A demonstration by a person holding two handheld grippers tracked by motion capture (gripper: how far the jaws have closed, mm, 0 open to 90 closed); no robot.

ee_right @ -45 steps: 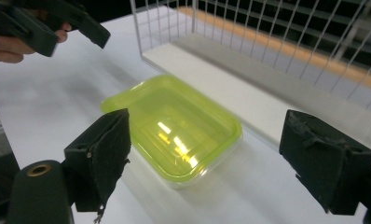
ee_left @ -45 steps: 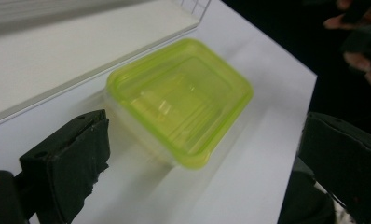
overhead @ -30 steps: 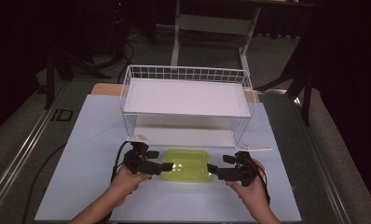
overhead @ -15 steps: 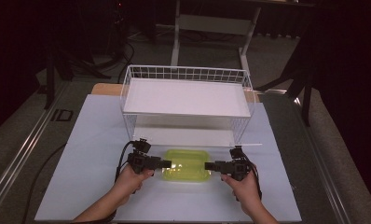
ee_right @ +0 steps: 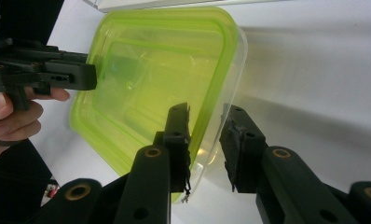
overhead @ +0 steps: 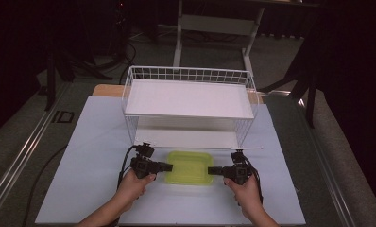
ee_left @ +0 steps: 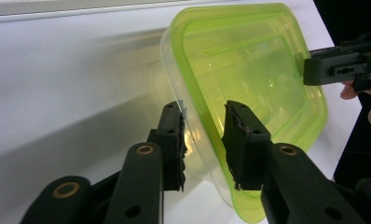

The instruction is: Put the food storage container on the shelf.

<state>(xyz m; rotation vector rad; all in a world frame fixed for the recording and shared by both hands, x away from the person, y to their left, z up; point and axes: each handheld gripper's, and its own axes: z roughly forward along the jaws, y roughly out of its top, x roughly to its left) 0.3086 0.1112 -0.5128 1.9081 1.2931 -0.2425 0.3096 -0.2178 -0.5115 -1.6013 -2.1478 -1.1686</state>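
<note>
- High view: left gripper (overhead: 169, 166) and right gripper (overhead: 211, 170) meet opposite ends of the green-lidded container (overhead: 190, 168) on the white table (overhead: 91, 156).
- Left gripper view: jaws spread, straddling the container's lid rim (ee_left: 207, 116).
- Right gripper view: jaws spread likewise, rim between them.

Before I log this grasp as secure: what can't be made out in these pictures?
- Whether the left gripper and right gripper pinch the green-lidded container or just straddle its rim: gaps visible.
- Container contents: tinted lid obscures them.
- Rack's lower shelf: upper shelf partly covers it.
</note>
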